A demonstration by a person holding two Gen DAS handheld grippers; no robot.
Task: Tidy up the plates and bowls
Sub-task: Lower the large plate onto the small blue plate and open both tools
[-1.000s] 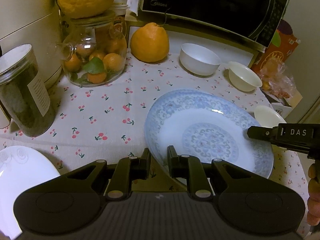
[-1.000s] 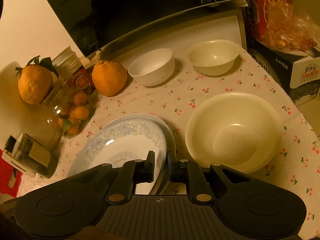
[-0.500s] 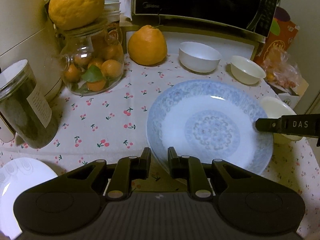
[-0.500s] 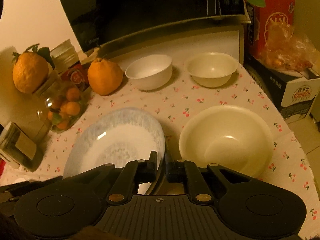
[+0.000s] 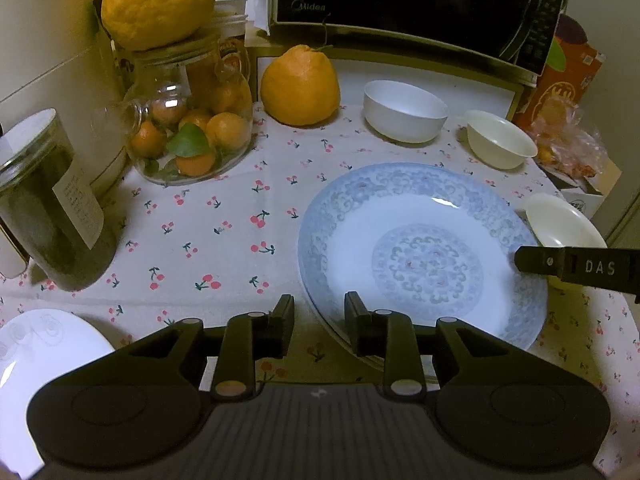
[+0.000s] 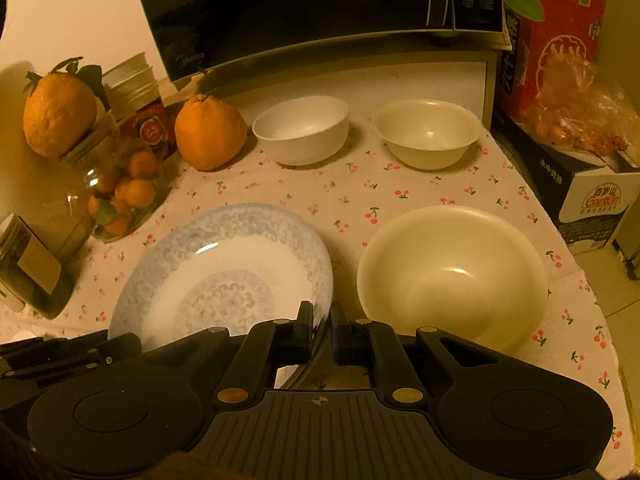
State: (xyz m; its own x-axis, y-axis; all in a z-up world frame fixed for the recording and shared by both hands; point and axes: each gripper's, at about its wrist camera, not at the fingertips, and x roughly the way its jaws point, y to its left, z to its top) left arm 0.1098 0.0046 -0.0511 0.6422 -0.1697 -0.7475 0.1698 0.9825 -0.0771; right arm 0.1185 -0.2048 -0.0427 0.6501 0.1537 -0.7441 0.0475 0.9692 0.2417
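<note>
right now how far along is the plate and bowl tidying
Early stage. Nothing looks stacked: the white bowl, small cream bowl and large cream bowl sit apart. In hand: the right tongs pinch the blue plate by its rim; the left tongs have just been opening off it. The white plate waits too.

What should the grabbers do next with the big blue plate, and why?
Probably the left gripper should back off. Its jaws have just been opening and no longer pinch the blue plate, while the right gripper is shut on its rim.
</note>
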